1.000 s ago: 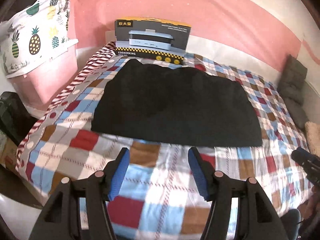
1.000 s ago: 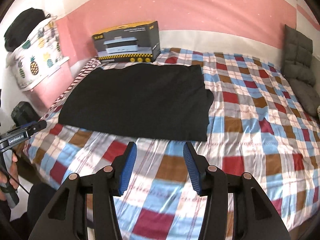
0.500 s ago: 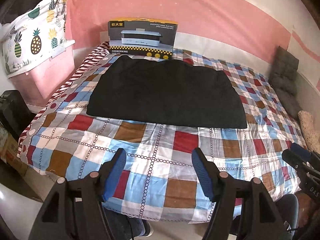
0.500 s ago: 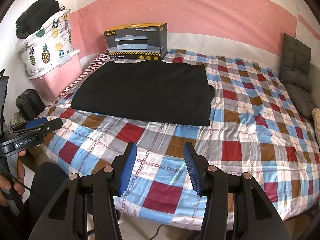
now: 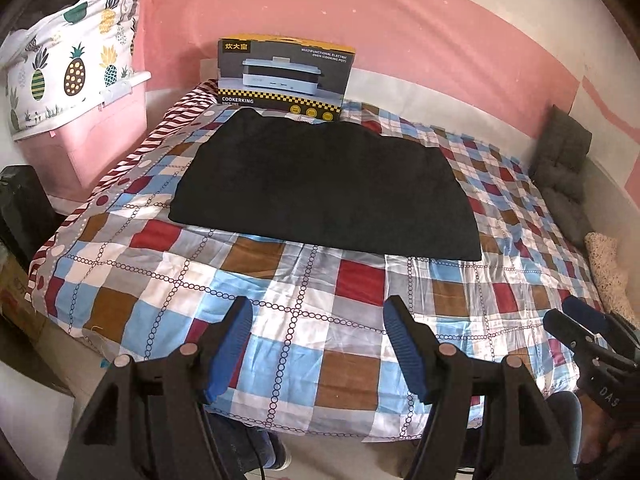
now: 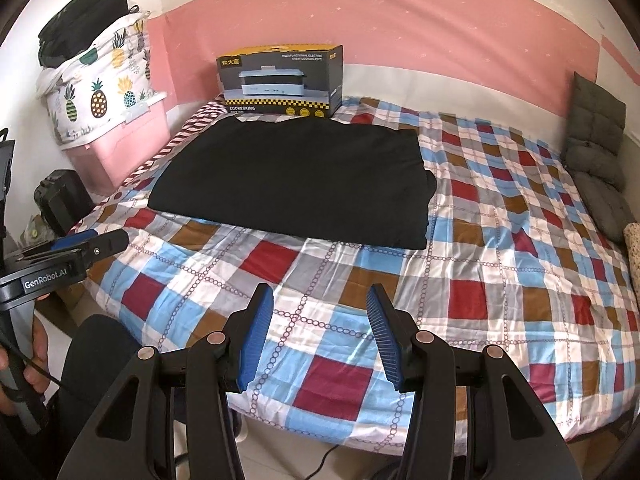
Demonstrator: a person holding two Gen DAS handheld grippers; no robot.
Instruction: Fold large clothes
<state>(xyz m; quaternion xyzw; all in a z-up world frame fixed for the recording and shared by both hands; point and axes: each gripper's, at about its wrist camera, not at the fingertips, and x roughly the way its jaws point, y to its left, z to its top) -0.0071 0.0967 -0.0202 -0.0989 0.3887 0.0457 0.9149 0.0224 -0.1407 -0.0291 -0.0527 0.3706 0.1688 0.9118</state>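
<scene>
at nine o'clock a pink storage box (image 5: pixel 96 144) carries a pineapple-print bundle (image 5: pixel 68 68). the left gripper (image 5: pixel 318 344) hangs over the near edge of the checked bedspread (image 5: pixel 280 312), its jaws having just been opening, now spread with nothing between them. at twelve o'clock from it the black garment (image 5: pixel 324 184) lies folded flat, its far edge just beside a cooker box (image 5: pixel 286 74). the right gripper (image 6: pixel 320 336) has jaws apart, empty. grey cushions (image 6: pixel 596 152) sit at two o'clock.

Folded black garment (image 5: pixel 324 188) lies flat on checked bedspread (image 5: pixel 280 320).
</scene>
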